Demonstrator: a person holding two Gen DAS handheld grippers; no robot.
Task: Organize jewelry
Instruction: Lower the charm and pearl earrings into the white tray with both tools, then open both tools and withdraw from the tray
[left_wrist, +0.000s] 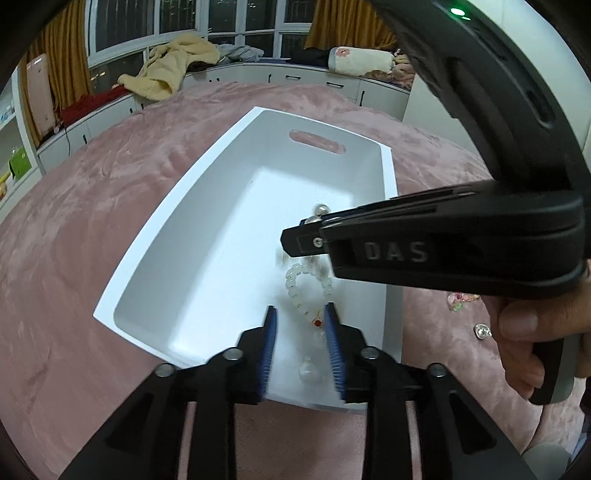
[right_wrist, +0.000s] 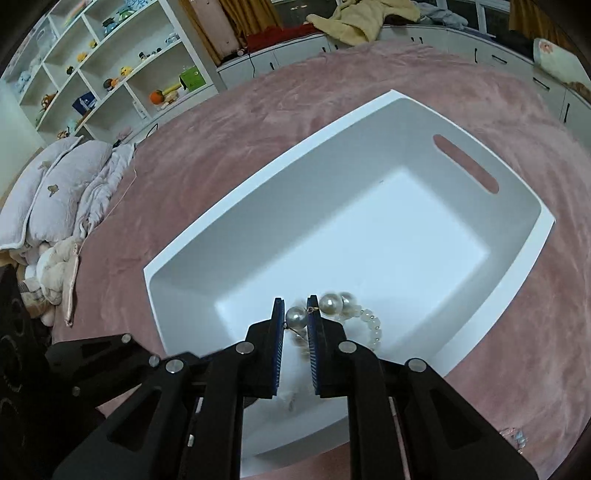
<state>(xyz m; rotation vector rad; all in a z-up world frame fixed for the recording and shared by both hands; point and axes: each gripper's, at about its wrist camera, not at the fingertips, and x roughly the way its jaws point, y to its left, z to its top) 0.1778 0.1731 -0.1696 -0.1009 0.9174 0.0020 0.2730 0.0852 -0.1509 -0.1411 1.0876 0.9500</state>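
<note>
A white bin (left_wrist: 155, 258) with a handle slot sits on the pink bedspread; it also shows in the right wrist view (right_wrist: 207, 240). Inside it lies a pale green bead bracelet (left_wrist: 291, 286) with a red charm, also seen from the right wrist (right_wrist: 373, 325). My left gripper (left_wrist: 301, 321) is open and empty above the bin's near end, over the bracelet. My right gripper (right_wrist: 296, 314) hangs over the bin with its jaws narrowly apart around a pearl piece (right_wrist: 295, 318); more pearls (right_wrist: 334, 302) hang just beyond the tips. In the left wrist view the right gripper (left_wrist: 306, 236) reaches in from the right.
On the bedspread right of the bin lie a pink-green trinket (left_wrist: 458, 300) and a small silver piece (left_wrist: 482, 330). Pillows (right_wrist: 55, 192) are piled at the bed's left edge. White shelves (right_wrist: 110, 66) and window-seat cabinets (left_wrist: 295, 79) stand beyond the bed.
</note>
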